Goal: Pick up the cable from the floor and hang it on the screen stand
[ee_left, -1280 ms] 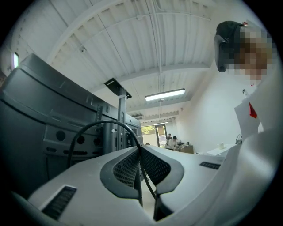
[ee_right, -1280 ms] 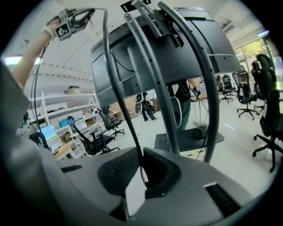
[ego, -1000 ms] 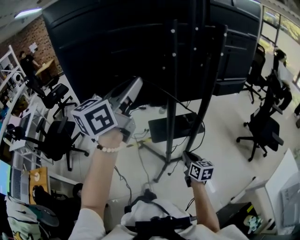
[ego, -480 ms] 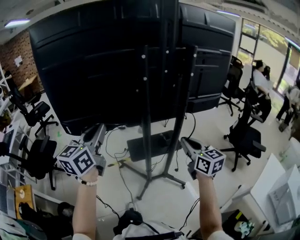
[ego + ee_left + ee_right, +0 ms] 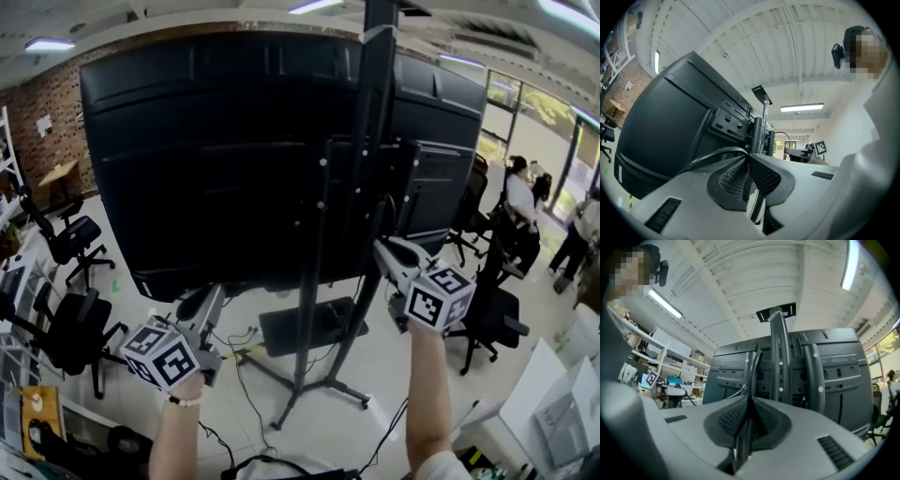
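The left gripper is low, its jaws pinched on the black cable, which arcs out leftward from the tips. The right gripper is raised higher, its jaws also clamped on the cable, which rises from the tips toward the stand. Behind the stand's posts is the dark back of the screen. Office chairs stand on the floor beyond.

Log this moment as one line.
left gripper: shut on thin black cable | right gripper: shut on cable, near black metal screen stand | cable: not yet hung
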The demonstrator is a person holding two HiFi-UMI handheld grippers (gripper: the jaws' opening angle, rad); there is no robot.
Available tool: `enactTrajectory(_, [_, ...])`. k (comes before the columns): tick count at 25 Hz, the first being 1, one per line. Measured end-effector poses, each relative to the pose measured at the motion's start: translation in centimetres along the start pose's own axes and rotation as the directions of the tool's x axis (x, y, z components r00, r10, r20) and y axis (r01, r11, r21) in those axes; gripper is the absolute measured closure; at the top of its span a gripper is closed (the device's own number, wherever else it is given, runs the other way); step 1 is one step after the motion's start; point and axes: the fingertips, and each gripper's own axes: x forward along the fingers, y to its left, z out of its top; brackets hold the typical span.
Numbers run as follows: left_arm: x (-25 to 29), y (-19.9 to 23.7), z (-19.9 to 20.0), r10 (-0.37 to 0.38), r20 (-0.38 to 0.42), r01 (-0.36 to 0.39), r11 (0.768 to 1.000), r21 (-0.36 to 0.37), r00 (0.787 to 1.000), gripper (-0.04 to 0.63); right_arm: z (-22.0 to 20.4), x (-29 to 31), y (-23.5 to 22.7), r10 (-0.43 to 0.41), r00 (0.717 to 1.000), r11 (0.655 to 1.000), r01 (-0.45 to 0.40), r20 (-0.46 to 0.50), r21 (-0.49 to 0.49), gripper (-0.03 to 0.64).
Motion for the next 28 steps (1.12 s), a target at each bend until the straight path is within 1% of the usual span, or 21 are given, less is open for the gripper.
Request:
enactTrajectory(2, [0.2, -0.4, 0.5, -0.036, 0.003, 0.036, 0.999, -0.006, 0.999, 0.583, 1.6, 0.8, -1.0, -0.022, 1.0, 1.0, 0.022, 0.017, -0.004, 0.597])
enactTrajectory(4, [0.8, -1.2, 0.7, -0.078, 0.001, 0.078, 0.997, 0.003, 0.997, 0.583, 3.2, 1.1, -2.1, -0.054, 0.998, 0.998, 0.054, 0.034, -0.013, 0.597])
enactTrajectory(8, [2.8, -2.9, 0.8, -0.162, 0.016, 0.161, 0.987, 0.004, 0.987, 0.583, 6.5, 1.1, -5.4, -0.111, 0.992, 0.994, 0.112, 0.058, -0.011, 0.596])
enactTrajectory(11, [4.7, -4.0, 0.4, -0.193, 0.027, 0.194, 0.981, -0.01, 0.981, 0.583, 9.2, 1.0, -8.0, -0.134, 0.989, 0.991, 0.134, 0.065, 0.004, 0.597])
enactTrajectory(13, [6.3, -5.0, 0.4, -0.212, 0.041, 0.212, 0.977, -0.004, 0.976, 0.583, 10.6, 1.1, -10.2, -0.146, 0.987, 0.989, 0.145, 0.061, 0.019, 0.597])
enactTrajectory(16, [8.8, -6.1, 0.5, -0.204, 0.063, 0.202, 0.979, 0.03, 0.977, 0.583, 11.8, 1.7, -13.6, -0.178, 0.984, 0.984, 0.178, 0.031, 0.013, 0.597])
enactTrajectory(20, [11.7, -7.8, 0.0, -0.192, 0.066, 0.189, 0.981, 0.053, 0.979, 0.583, 11.7, 2.0, -17.9, -0.201, 0.979, 0.979, 0.201, -0.03, 0.032, 0.596])
enactTrajectory(24, [14.6, -8.2, -0.9, -0.169, 0.074, 0.164, 0.984, 0.065, 0.983, 0.583, 11.9, 2.7, -21.2, -0.173, 0.983, 0.983, 0.176, -0.062, 0.051, 0.595])
enactTrajectory(28, [16.7, -9.0, -1.7, -0.159, 0.056, 0.155, 0.985, 0.07, 0.986, 0.581, 11.1, 3.0, -23.1, -0.142, 0.986, 0.985, 0.15, -0.089, 0.09, 0.595])
